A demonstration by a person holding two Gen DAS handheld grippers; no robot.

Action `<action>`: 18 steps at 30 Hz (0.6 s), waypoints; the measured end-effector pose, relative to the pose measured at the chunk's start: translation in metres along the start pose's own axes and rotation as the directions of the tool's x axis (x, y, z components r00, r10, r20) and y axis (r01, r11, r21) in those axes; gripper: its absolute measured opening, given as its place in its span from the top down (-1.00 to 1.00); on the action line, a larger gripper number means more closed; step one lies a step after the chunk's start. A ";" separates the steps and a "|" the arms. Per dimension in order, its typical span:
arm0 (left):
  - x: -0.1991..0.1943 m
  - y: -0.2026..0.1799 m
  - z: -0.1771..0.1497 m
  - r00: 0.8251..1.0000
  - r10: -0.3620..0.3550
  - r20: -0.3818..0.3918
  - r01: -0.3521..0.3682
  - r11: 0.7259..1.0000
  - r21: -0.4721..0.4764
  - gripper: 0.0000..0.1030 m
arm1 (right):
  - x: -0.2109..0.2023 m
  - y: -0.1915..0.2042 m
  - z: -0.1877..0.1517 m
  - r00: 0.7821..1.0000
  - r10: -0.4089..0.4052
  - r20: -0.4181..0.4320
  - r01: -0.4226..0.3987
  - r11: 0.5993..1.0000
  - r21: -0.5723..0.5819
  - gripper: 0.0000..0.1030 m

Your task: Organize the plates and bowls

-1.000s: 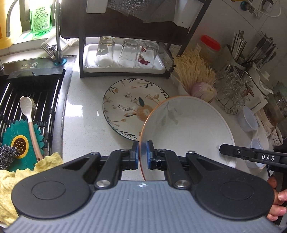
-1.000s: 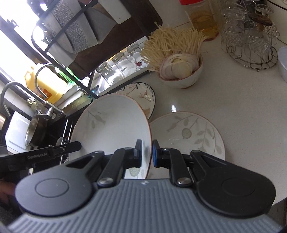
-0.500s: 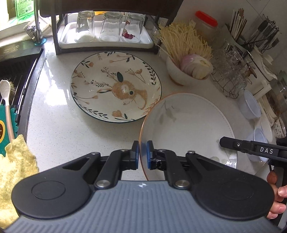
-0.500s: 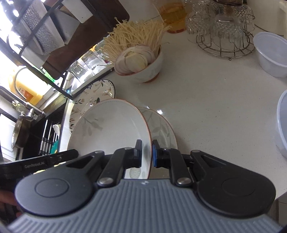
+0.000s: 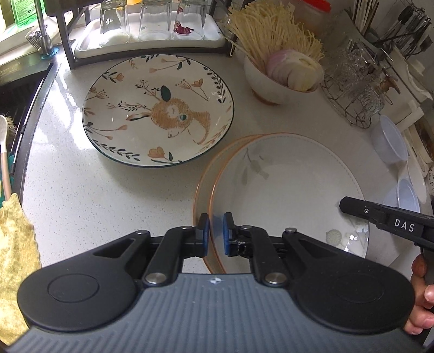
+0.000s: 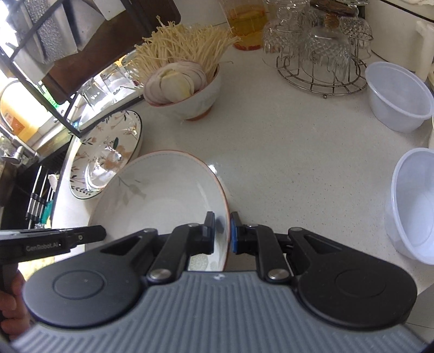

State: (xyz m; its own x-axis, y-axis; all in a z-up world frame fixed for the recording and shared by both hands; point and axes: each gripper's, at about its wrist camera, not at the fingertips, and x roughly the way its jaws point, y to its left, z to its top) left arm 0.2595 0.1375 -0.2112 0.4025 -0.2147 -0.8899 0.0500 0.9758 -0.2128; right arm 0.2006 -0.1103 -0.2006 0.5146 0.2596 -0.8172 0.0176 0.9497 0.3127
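— Where's the leaf plate (image 5: 284,187) sitting?

— On the white counter (image 5: 95,206), stacked on a second plate with the same orange rim (image 5: 202,187), just to the near right of the deer plate (image 5: 158,108).

— And the claws?

— 2 of them, both on that top plate. The left gripper (image 5: 216,234) has its blue pads either side of the rim on the deer-plate side, clamped on it. The right gripper (image 6: 222,232) pinches the opposite rim, pads pressed to the plate.

— Anything else close to the deer plate?

— Behind it, a tray with 3 upturned glasses (image 5: 154,21). To its far right, a bowl of noodles and sliced onion (image 5: 282,76), well apart from the stack.
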 end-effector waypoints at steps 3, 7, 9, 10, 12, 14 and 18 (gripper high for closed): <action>0.001 -0.004 0.001 1.000 0.013 -0.008 -0.013 1.000 0.005 0.75 | 0.002 -0.001 0.001 1.000 0.002 0.003 -0.002 1.000 0.004 0.70; 0.002 -0.007 0.002 0.999 0.035 -0.014 -0.035 0.999 0.007 0.75 | 0.003 0.001 0.001 1.000 -0.004 0.020 0.004 1.000 -0.017 0.68; 0.001 -0.008 0.002 0.999 0.034 -0.016 -0.034 0.999 0.008 0.69 | 0.005 0.002 0.001 1.000 -0.004 0.024 0.005 1.000 -0.019 0.68; 0.000 -0.007 0.003 0.999 0.029 -0.017 -0.029 1.000 0.004 0.62 | 0.006 0.002 0.001 1.000 -0.002 0.024 0.003 1.000 -0.017 0.68; 0.000 -0.008 0.004 1.000 0.017 -0.022 -0.017 1.000 0.002 0.44 | 0.007 0.001 0.001 1.000 0.000 0.023 0.000 1.000 -0.013 0.68; 0.000 -0.009 0.005 1.000 -0.002 -0.025 0.002 1.000 -0.004 0.26 | 0.008 0.002 0.002 1.000 0.002 0.021 -0.001 1.000 -0.007 0.67; -0.001 -0.011 0.009 0.998 -0.020 -0.053 0.019 0.999 -0.035 0.01 | 0.011 0.003 0.002 1.000 0.002 0.016 -0.002 1.000 -0.020 0.65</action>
State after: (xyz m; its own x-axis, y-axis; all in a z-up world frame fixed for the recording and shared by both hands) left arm 0.2666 0.1273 -0.2046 0.3527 -0.2364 -0.9054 0.0258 0.9696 -0.2432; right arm 0.2079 -0.1045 -0.2078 0.5283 0.2586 -0.8087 -0.0004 0.9526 0.3044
